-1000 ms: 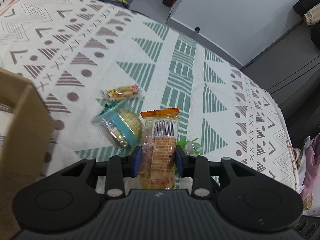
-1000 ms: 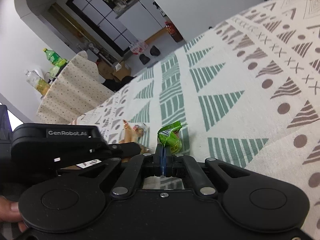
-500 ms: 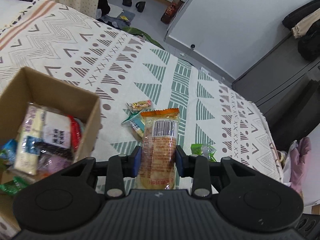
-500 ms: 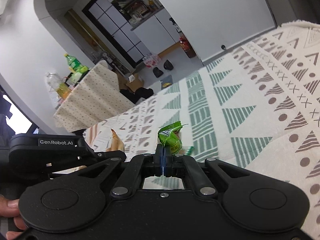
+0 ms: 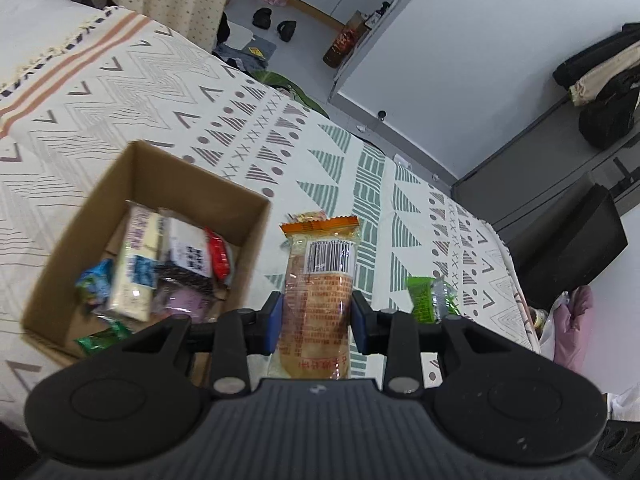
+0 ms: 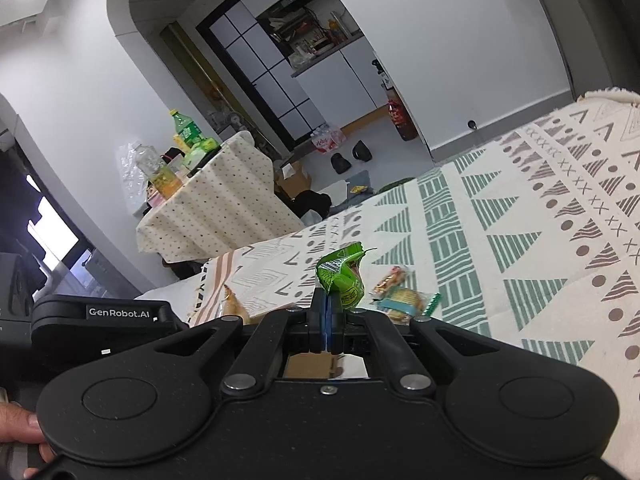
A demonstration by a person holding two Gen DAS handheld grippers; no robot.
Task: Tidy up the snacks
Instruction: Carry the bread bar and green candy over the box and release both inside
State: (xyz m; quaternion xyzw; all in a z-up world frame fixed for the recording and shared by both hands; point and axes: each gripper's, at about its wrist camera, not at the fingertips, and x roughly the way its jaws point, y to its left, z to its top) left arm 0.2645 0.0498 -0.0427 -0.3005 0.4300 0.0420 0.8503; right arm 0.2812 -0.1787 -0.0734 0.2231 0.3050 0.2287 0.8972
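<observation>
My left gripper is shut on a long orange-topped biscuit packet, held in the air just right of an open cardboard box that holds several wrapped snacks. My right gripper is shut on a small green snack packet, lifted above the patterned blanket; the same green snack packet shows at the right in the left wrist view. On the blanket lie a round cracker pack with teal wrapper and a small yellow-red candy pack.
The patterned blanket covers the surface, and its right edge drops toward a dark cabinet. A cloth-covered table with bottles stands beyond the far edge. A hand grips the left gripper's handle.
The left gripper has risen and drawn back with the biscuit packet, bringing the whole box into view at its left. The right gripper has lifted the green packet higher above the blanket.
</observation>
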